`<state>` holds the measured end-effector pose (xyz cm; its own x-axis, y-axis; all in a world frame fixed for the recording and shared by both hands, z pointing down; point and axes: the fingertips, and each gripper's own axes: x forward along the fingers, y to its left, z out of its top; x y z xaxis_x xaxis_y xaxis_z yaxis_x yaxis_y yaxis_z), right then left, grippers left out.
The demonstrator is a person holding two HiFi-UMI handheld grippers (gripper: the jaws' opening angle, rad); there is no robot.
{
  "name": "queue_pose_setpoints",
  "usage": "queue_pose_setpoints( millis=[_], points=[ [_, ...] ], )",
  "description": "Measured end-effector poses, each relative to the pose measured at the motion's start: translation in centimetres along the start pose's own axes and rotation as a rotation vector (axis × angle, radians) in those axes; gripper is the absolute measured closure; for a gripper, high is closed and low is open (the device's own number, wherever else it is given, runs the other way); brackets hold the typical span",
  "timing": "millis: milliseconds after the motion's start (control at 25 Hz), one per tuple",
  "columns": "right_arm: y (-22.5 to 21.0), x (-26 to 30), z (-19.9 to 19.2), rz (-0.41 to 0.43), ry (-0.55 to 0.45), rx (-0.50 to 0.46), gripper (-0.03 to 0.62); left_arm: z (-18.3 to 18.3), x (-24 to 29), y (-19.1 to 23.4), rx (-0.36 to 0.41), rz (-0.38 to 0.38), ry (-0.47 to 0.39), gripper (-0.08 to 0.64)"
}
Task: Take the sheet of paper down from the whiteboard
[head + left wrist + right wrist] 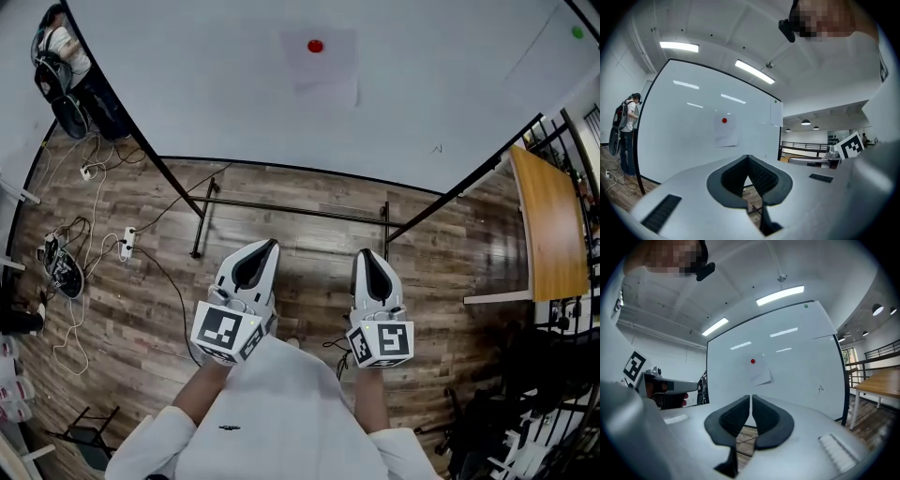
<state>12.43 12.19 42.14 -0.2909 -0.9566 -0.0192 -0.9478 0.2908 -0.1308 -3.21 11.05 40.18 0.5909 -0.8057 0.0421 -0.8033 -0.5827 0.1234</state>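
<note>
Sheet of paper [322, 58] pinned upright on whiteboard [422, 103] by red magnet [315, 45], dead ahead, well apart. Left gripper [266, 247] clenched, empty; right gripper [367, 255] near-closed, empty, lined up closer with sheet.

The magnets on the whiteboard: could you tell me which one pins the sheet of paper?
The red magnet, on the upper part of the sheet of paper; the green magnet sits alone on bare whiteboard near its corner.
</note>
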Motion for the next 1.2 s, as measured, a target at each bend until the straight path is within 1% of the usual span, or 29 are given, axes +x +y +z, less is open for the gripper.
queue_pose_setpoints(
  millis=[160, 280, 400, 600, 720, 800, 1040, 1200],
  points=[
    [-0.1, 5.5, 0.0, 0.015, 0.020, -0.018, 0.577, 1.2, 3.8, 3.7, -0.011, -0.007, -0.015, 0.554],
    [-0.6, 10.5, 1.2, 0.023, 0.019, -0.059, 0.577, 2.5, 7.3, 6.8, -0.011, -0.020, -0.023, 0.554],
    [-1.9, 14.9, 2.5, -0.009, 0.001, -0.071, 0.576, 3.8, 11.2, 9.3, 0.010, -0.058, -0.020, 0.554],
    [-3.1, 20.3, 3.1, -0.078, -0.021, -0.042, 0.577, 4.8, 15.5, 13.3, 0.021, -0.109, -0.008, 0.554],
    [-4.5, 22.3, 3.9, -0.100, -0.043, -0.053, 0.576, 5.4, 18.0, 13.9, 0.039, -0.138, -0.011, 0.554],
    [-5.0, 23.3, 4.2, -0.104, -0.045, -0.054, 0.576, 5.5, 19.1, 14.3, 0.035, -0.142, -0.007, 0.554],
    [-6.2, 24.6, 4.2, -0.092, -0.024, -0.059, 0.577, 5.3, 20.7, 14.7, 0.020, -0.113, 0.005, 0.554],
    [-7.0, 24.5, 4.5, -0.076, -0.027, -0.061, 0.577, 5.4, 21.3, 14.2, 0.013, -0.099, -0.006, 0.554]
  ],
)
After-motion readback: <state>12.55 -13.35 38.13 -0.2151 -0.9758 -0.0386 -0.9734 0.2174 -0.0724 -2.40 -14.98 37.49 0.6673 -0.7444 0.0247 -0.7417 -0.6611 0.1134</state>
